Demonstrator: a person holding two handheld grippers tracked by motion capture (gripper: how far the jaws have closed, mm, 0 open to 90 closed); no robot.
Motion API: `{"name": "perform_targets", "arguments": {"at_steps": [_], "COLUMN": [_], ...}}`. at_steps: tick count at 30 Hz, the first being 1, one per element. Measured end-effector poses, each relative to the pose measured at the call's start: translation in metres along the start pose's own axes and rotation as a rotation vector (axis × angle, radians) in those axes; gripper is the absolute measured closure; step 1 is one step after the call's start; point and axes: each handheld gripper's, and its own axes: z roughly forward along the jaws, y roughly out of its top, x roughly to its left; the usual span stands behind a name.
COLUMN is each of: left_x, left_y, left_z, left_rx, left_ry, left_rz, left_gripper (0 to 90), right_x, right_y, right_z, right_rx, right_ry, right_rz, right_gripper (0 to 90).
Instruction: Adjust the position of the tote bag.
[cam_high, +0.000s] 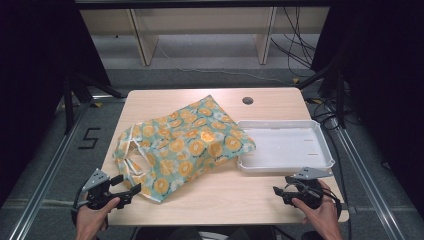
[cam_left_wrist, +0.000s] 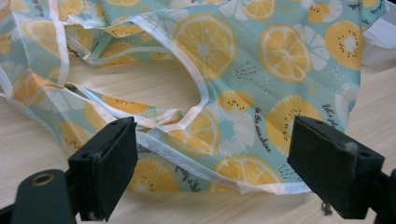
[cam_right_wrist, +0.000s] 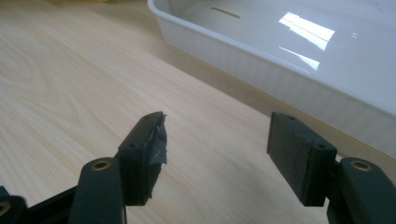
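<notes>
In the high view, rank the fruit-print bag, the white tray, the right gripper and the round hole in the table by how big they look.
1. Fruit-print bag, largest.
2. White tray, somewhat smaller.
3. Right gripper, though it sits nearer the camera.
4. Round hole, smallest and farthest away.

Here's the left gripper (cam_left_wrist: 212, 170) low over the wooden table (cam_left_wrist: 28, 149), its two black jaws standing wide apart with nothing pressed between the pads. Right ahead of them lies a thin fabric tote bag (cam_left_wrist: 280, 60), teal with orange slices and white blossoms printed all over, white trim running along its edges. The bag's handle loop (cam_left_wrist: 198, 81) curls open on the tabletop, bare wood showing through the middle of it. The near hem of the bag (cam_left_wrist: 205, 168) crosses the gap between the jaws, lying flat and loose. At the far right, a corner of a white tray (cam_left_wrist: 380, 42) peeks in, just beside the bag's edge.
</notes>
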Motion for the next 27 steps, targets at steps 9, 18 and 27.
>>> {"name": "perform_targets", "arguments": {"at_steps": [9,18,27], "left_x": [-0.001,-0.005,-0.026], "left_y": [0.000,0.000,0.001], "left_z": [0.000,0.002,0.010], "left_rx": [0.010,0.012,0.036], "left_ry": [0.008,-0.024,-0.108], "left_rz": [0.003,0.003,0.017], "left_gripper": [15.1,15.0,17.9], "right_x": [0.003,0.007,0.010], "right_y": [0.000,0.001,0.022], "right_z": [-0.002,-0.002,0.001], "right_rx": [-0.023,-0.021,-0.089], "right_ry": [-0.066,-0.076,-0.071], "right_rz": [-0.010,0.005,-0.103], "right_gripper": [29.5,21.9,24.4]}}
